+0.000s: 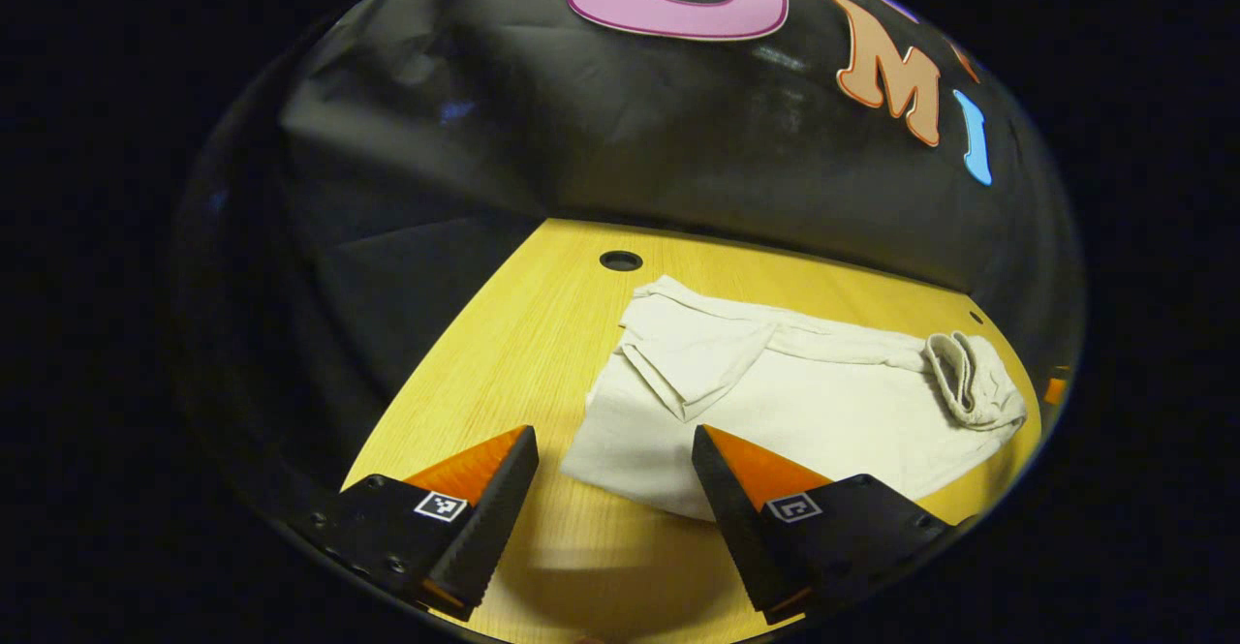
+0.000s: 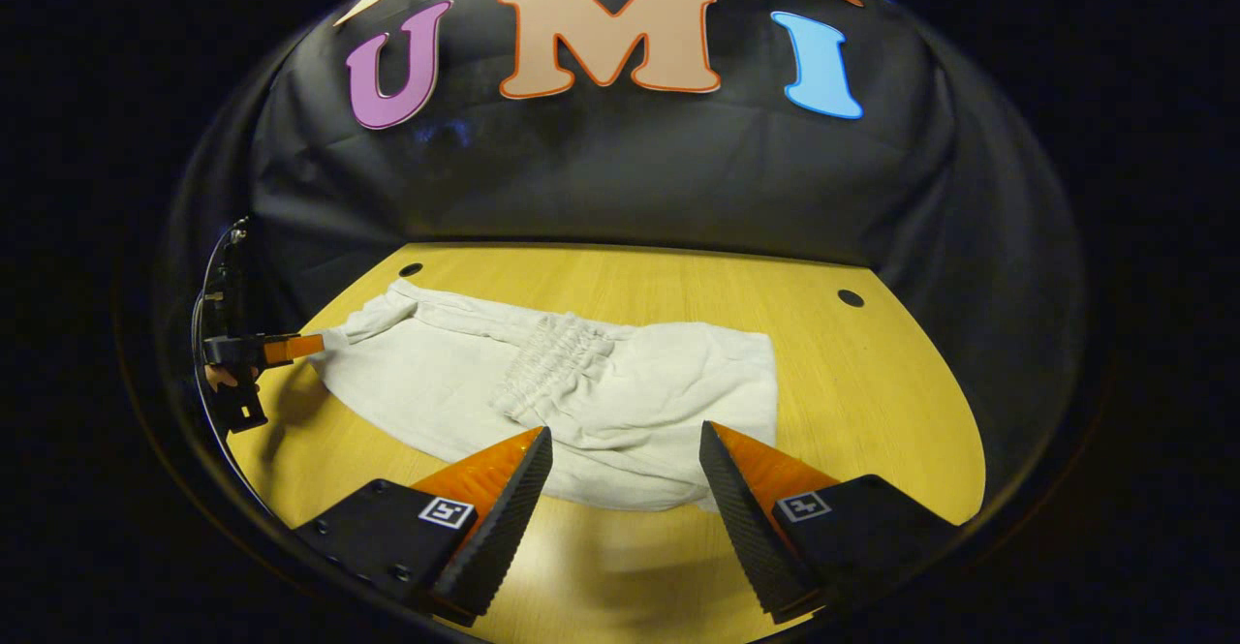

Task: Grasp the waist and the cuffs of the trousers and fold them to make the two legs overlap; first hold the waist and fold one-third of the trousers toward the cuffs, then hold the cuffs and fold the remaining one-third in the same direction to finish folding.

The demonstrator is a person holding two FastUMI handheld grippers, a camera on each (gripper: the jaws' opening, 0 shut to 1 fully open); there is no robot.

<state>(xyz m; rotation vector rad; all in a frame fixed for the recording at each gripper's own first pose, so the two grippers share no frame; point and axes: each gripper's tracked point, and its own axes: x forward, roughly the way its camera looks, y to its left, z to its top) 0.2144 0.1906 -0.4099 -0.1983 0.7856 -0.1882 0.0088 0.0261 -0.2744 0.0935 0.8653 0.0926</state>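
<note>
Trousers (image 2: 581, 392) lie flat and rumpled on the tabletop (image 2: 872, 402), light, limp cloth that will sag and slide. Both the left hand-held gripper (image 1: 615, 489) and the right hand-held gripper (image 2: 625, 489) hover with fingers apart; best pinch the gathered waist (image 2: 552, 363) and hems.

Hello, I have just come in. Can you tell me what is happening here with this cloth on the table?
A person is folding pale trousers on a yellow wooden table, with a two-finger gripper in each hand. The trousers lie flat in a partly folded bundle, their gathered waistband resting on top near the middle. The right gripper hovers open over the near edge. The left gripper is also open, at the cuff end, and grips nothing. The folding does not look finished.
</note>
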